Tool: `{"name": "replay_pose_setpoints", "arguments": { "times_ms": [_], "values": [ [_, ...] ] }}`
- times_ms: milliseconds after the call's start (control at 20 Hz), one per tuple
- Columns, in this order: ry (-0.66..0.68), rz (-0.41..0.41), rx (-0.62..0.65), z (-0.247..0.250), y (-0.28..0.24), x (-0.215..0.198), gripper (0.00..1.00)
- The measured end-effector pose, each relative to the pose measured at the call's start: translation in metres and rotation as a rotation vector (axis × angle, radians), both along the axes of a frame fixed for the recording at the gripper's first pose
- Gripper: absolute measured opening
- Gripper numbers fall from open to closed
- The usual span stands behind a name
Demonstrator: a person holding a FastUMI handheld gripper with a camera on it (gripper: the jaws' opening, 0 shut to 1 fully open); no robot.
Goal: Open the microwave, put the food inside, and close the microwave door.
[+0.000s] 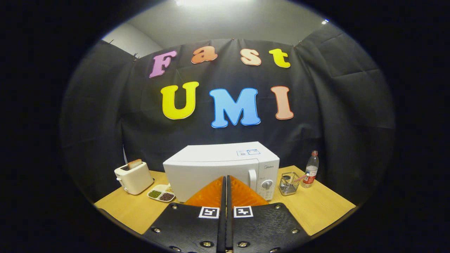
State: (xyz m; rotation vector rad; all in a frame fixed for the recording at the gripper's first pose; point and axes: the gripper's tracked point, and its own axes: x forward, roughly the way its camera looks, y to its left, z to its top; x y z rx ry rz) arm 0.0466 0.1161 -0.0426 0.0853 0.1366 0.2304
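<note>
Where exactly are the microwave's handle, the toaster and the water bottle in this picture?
microwave handle (251, 180): gripper view, middle of the upright bar beside the dial.
toaster (135, 178): gripper view, front wall of its body, left of the microwave.
water bottle (311, 171): gripper view, on its label, right of the wire basket.

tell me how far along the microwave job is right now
Nothing looks done yet: the microwave door is closed. In hand: the claw is shut with nothing between its fingers, pointed at the microwave front, left of the door handle. Left to do: open the door, pick up the food tray lying between the toaster and the microwave, put it inside, and close the door.
</note>
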Motion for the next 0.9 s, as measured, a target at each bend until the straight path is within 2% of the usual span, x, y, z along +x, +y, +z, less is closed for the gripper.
{"name": "replay_pose_setpoints", "arguments": {
  "times_ms": [50,100,150,200,250,300,550,900],
  "values": [
    [-0.010,-0.003,0.004,0.003,-0.002,-0.013,0.01],
    [-0.018,-0.011,0.008,0.005,-0.005,-0.022,0.19],
    [-0.028,-0.014,0.014,0.007,-0.007,-0.033,0.31],
    [-0.035,-0.014,0.020,0.008,-0.008,-0.041,0.54],
    [-0.038,-0.011,0.024,0.007,-0.010,-0.052,0.68],
    [-0.036,-0.014,0.022,0.005,-0.013,-0.060,0.99],
    [-0.051,-0.034,0.009,0.013,-0.025,-0.087,0.97],
    [-0.107,-0.025,-0.013,0.039,-0.020,-0.092,0.97]
  ]
}}
